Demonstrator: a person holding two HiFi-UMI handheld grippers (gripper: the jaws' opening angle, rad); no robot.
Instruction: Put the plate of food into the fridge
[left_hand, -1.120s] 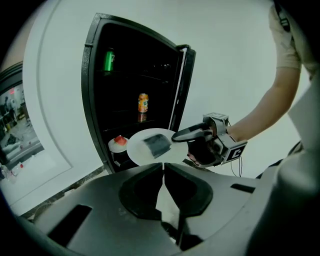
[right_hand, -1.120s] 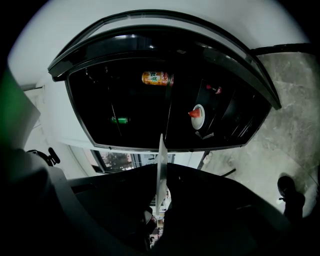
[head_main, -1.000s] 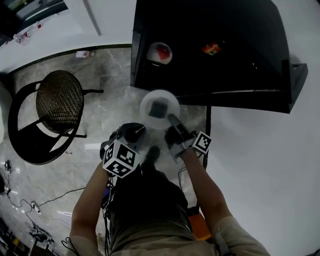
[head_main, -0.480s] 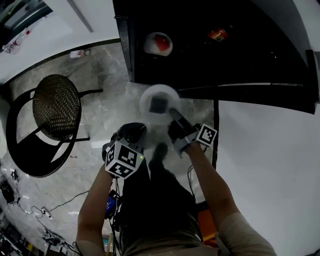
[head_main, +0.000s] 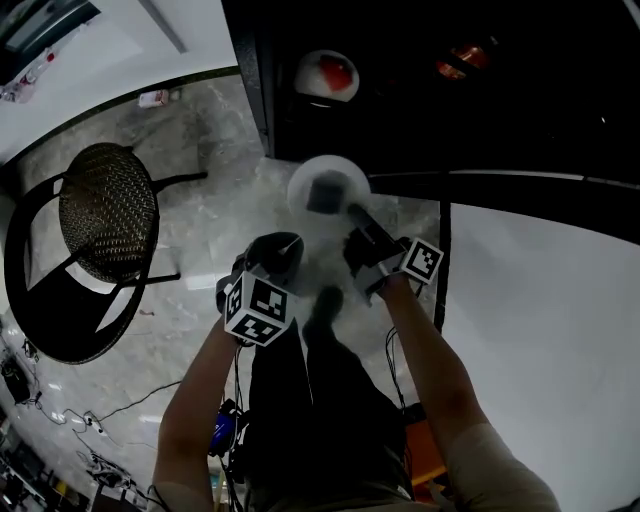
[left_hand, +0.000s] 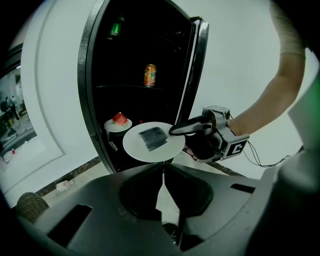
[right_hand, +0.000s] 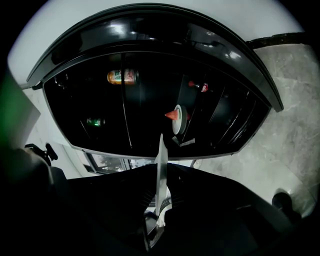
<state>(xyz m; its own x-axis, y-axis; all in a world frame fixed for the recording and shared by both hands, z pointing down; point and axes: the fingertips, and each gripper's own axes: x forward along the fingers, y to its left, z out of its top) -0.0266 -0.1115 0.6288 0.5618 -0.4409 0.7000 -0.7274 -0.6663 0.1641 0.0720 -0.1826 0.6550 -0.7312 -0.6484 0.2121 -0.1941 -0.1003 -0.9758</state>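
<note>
Your right tongs (head_main: 356, 215) pinch the plate (head_main: 341, 173) of food by its near rim. Your left tongs (head_main: 287, 243) are closed just beside it. The open fridge (head_main: 420, 120) lies straight ahead of both tongs, just beyond the plate.

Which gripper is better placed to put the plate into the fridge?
Right gripper: its jaws clamp the plate, facing the open fridge. The left gripper is shut, empty.
</note>
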